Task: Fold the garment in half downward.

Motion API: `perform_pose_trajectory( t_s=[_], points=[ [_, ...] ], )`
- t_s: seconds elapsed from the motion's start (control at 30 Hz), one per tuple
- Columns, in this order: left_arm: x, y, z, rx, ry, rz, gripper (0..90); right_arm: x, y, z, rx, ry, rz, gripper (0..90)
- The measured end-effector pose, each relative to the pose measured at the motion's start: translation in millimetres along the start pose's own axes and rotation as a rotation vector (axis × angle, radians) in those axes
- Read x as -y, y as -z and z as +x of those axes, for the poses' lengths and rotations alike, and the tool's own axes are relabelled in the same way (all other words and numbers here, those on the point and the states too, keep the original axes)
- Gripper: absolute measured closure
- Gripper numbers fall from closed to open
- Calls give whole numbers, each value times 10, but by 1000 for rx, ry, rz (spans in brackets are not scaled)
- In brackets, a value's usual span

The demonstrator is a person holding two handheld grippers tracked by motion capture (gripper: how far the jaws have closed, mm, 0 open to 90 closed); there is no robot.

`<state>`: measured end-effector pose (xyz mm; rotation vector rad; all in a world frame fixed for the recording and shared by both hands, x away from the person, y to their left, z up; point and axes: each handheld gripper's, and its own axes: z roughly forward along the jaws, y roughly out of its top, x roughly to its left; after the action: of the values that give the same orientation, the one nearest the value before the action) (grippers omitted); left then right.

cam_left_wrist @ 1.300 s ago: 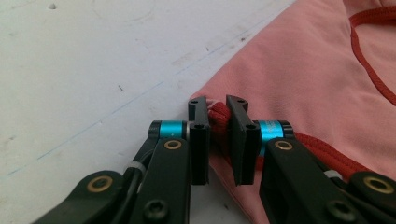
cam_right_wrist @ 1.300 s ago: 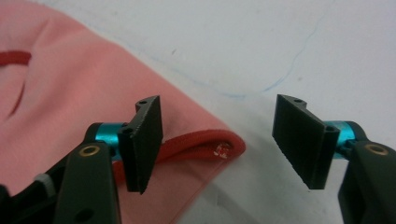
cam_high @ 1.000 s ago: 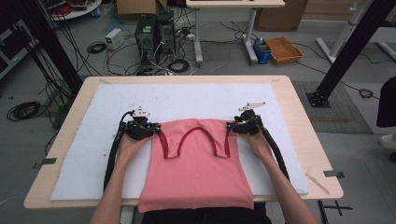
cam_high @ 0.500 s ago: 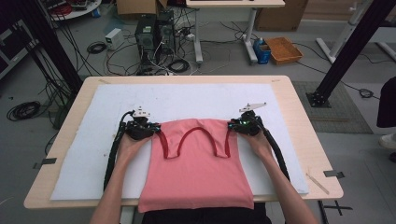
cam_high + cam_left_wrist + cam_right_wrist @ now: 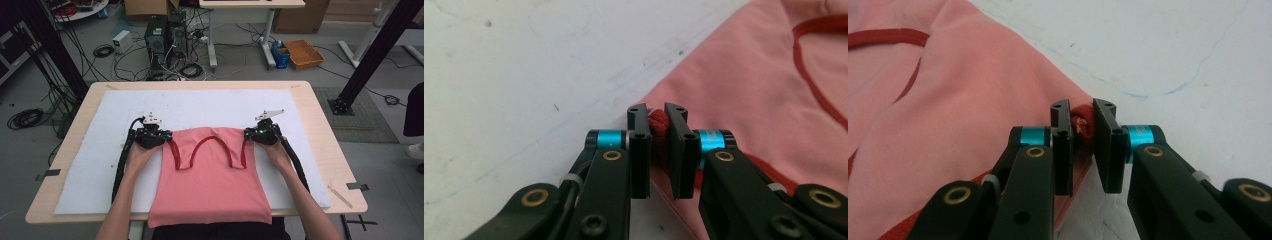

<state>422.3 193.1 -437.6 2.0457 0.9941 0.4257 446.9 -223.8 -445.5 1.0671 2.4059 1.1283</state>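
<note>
A pink sleeveless top [image 5: 210, 185] with red trim lies flat on the white mat [image 5: 100, 165], its hem hanging over the table's near edge. My left gripper [image 5: 162, 138] sits at the top's left shoulder strap. In the left gripper view the gripper [image 5: 657, 112] is shut on a bunched bit of red trim [image 5: 657, 125]. My right gripper [image 5: 248, 134] is at the right shoulder strap. Its jaws have just been closing, and in the right gripper view the gripper [image 5: 1082, 109] pinches the red trim [image 5: 1082, 125] at the strap's corner. Both hands rest low on the mat.
The mat covers most of a wooden table [image 5: 320, 130]. Bare mat stretches beyond the straps and to both sides. Behind the table the floor holds computer towers [image 5: 162, 35], loose cables and an orange basket [image 5: 303, 52]. A black post [image 5: 370, 55] slants at the right.
</note>
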Motion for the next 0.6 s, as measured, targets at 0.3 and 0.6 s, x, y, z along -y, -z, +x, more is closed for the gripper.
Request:
perform_pose_trajectory(
  t_s=[0.3,0.6],
  points=[
    [-125,51,83,-5,35,-20,815,-86,136,-78,-9,-28,-25,798],
    [-411,139,178,-24,38,-45,817,-343,210,-113,14,-10,-49,797]
  ],
)
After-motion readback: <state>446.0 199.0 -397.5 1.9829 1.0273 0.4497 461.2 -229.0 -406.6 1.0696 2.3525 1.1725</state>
